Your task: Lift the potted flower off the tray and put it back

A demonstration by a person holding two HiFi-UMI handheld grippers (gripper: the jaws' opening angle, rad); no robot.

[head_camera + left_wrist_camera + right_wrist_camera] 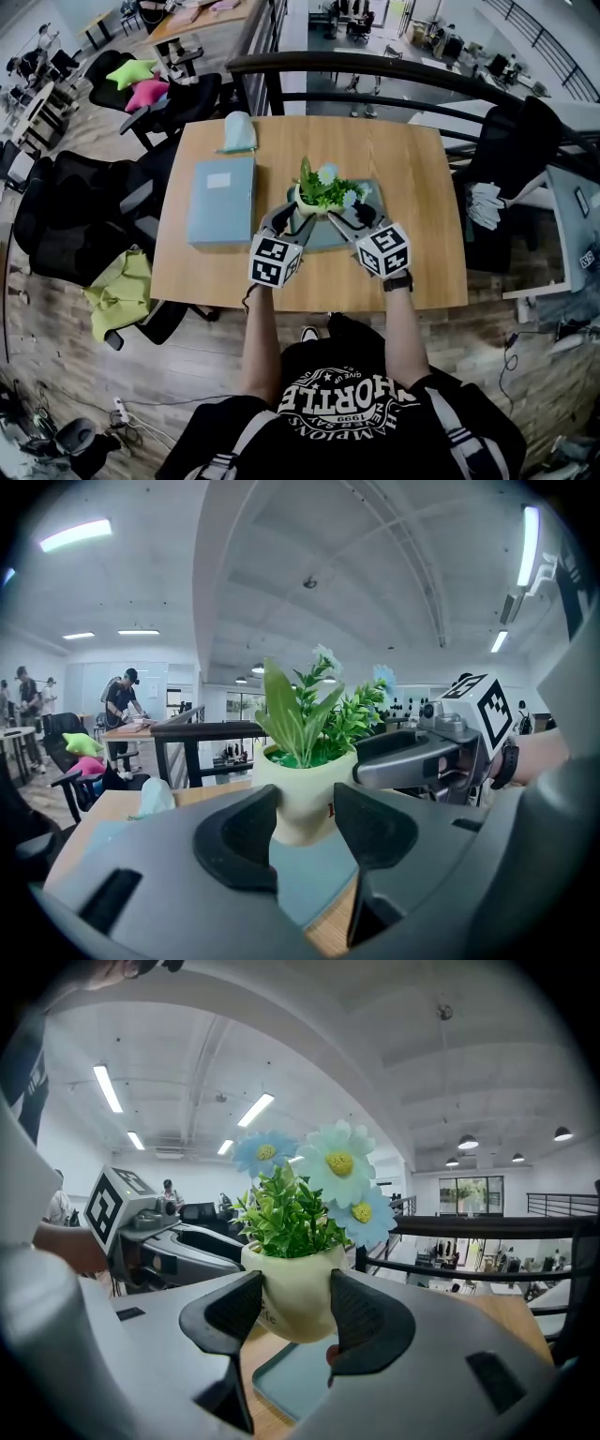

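Observation:
The potted flower [319,199], a cream pot with green leaves and pale blue blossoms, stands on a grey-blue tray [330,236] in the middle of the wooden table. My left gripper [287,217] comes at the pot from the left, my right gripper [361,214] from the right. In the left gripper view the pot [300,799] sits just beyond the open jaws [305,832]. In the right gripper view the pot [295,1288] lies between the wide-apart pads [375,1321], and no pressing shows. Both grippers stand open.
A blue-grey folder [222,200] lies left of the tray, with a pale teal cloth [238,133] behind it. Black office chairs [84,216] crowd the table's left side. A dark railing [375,66] runs behind the table.

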